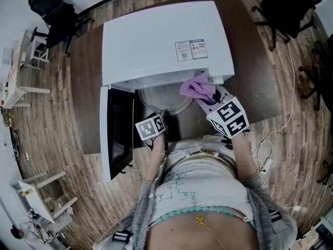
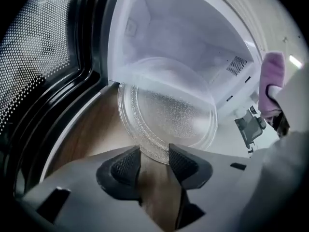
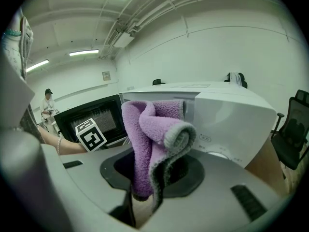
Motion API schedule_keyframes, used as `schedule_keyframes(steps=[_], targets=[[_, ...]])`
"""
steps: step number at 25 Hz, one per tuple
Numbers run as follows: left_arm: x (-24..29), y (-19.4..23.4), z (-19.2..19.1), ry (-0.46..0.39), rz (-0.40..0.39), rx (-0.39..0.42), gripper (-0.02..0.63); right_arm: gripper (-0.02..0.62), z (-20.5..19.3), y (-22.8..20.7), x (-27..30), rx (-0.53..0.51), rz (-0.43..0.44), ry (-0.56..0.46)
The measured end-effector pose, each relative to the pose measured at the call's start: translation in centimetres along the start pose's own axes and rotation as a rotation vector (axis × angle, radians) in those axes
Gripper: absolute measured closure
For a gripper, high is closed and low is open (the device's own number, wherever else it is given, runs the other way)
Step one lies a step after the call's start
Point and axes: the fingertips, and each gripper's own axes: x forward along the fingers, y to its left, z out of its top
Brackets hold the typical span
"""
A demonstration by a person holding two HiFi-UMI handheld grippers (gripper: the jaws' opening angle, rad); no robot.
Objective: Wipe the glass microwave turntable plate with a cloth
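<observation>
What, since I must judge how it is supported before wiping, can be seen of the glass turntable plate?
The glass turntable plate is a round clear disc with a pebbled centre and a smooth raised rim. Its far part is in the open microwave cavity; its near part juts out over the brown table. The near rim lies between the left gripper's fingers, which stand apart, not pressing it. What bears it underneath is not visible. The purple cloth is clear of it.

lilac cloth [image 3: 145, 144] with grey edging, clear stippled glass turntable plate [image 2: 166, 110], white microwave [image 1: 156, 40], black dotted door mesh [image 2: 38, 57], dark brown wood-grain counter [image 1: 86, 87]
</observation>
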Motion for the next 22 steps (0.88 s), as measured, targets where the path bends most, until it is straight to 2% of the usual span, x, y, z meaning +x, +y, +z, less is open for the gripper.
schedule_keyframes(steps=[7,11,17,20,22], targets=[[0.2,-0.1,-0.4,0.073,0.002,0.105,0.407,0.480,-0.5,0.6,0.2,0.010,-0.003,0.005],[0.0,0.1,-0.6,0.113,-0.011,0.107,0.408,0.480,-0.2,1.0,0.3,0.009,0.013,0.003],[-0.1,0.2,-0.6,0.095,-0.011,0.106,0.408,0.480,-0.1,1.2,0.5,-0.010,0.036,0.000],[-0.3,0.4,-0.4,0.054,-0.023,0.056,0.408,0.480,-0.1,1.2,0.6,-0.016,0.048,0.004],[-0.4,0.5,-0.1,-0.015,-0.061,-0.075,0.408,0.480,-0.1,1.1,0.7,-0.018,0.054,0.007]])
